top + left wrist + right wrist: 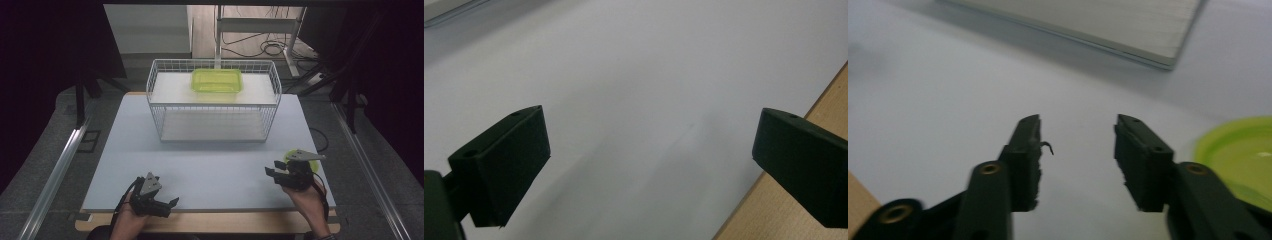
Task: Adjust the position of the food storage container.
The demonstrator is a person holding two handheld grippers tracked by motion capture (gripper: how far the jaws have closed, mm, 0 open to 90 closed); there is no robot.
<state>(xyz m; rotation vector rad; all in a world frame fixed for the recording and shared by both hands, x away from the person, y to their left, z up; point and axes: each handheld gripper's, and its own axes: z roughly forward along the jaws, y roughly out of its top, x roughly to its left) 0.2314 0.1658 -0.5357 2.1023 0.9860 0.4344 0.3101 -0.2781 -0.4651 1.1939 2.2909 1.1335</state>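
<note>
Right gripper is hovering over the white table near its right edge, jaws partly apart with bare table showing between them. The green lid is lying flat just beside it, untouched. Left gripper is resting at the near edge, jaws spread wide, gripping nothing. Green container is sitting on the upper shelf of the wire basket, well apart.

The green lid is cut off by the right gripper view's edge.
</note>
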